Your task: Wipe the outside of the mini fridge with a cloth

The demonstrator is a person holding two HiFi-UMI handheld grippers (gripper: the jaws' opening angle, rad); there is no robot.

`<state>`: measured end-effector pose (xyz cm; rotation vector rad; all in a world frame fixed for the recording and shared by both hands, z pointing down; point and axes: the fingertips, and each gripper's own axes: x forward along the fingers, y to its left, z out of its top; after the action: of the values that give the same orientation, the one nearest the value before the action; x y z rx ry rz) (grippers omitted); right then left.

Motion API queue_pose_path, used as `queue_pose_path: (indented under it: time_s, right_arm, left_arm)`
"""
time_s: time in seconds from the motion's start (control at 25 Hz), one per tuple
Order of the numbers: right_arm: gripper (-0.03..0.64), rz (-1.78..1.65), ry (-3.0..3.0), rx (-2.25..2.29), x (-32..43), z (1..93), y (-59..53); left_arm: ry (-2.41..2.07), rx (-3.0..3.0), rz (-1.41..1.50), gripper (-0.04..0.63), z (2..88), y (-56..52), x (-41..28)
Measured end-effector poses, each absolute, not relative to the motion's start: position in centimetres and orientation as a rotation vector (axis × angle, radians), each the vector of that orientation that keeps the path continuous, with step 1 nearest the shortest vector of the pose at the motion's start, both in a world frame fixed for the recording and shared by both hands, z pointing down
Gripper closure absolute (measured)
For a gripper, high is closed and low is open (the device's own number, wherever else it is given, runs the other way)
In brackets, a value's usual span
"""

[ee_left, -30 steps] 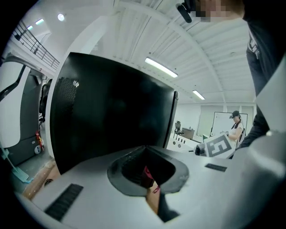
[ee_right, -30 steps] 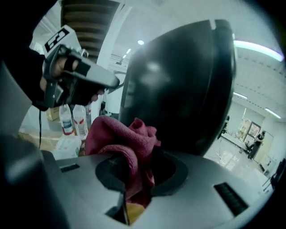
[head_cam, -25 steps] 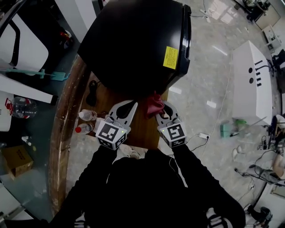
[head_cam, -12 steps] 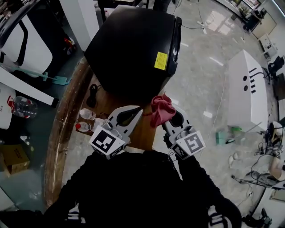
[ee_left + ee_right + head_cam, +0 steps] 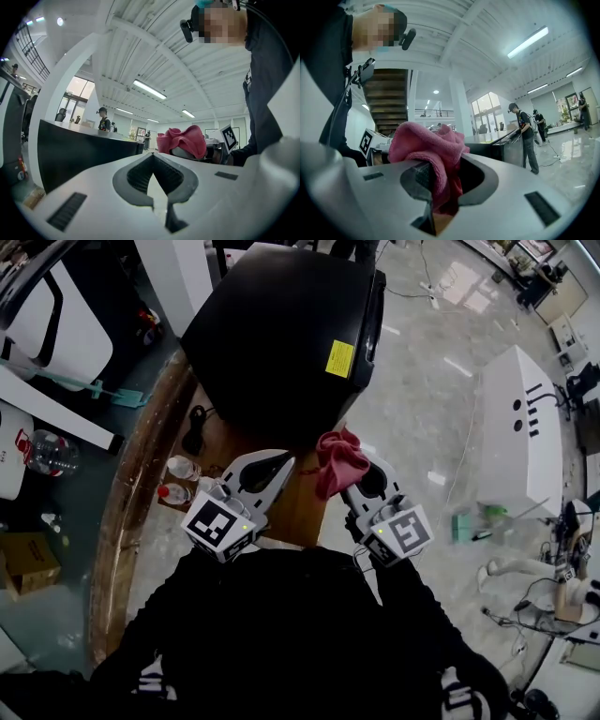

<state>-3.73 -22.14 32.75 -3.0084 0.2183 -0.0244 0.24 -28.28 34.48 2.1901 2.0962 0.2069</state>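
Pink cloth (image 5: 337, 461) is bunched in the right claw (image 5: 356, 482), whose jaws pinch it tight. It is held just in front of the black mini fridge (image 5: 281, 334), near its lower corner. Beside it, the left claw (image 5: 274, 467) hovers over the wooden surface (image 5: 220, 442), jaws pressed together with nothing between them.

Head view looks steeply down from above; both gripper views tilt upward, sharing the cloth (image 5: 337, 460).

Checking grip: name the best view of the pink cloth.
Right gripper view: the pink cloth is close up, clamped between the jaws. Head view shows it small from above; left gripper view, a far bundle.
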Motion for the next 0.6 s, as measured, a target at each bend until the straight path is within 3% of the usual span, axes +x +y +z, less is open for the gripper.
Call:
queue_pose_path:
  time_s: [0.6]
  right_arm:
    - [0.528,-0.065,0.261,-3.030,-3.0,33.0,-20.9]
  left_arm:
    - [2.110,2.230,0.173,0.591,33.8,-26.7,0.4]
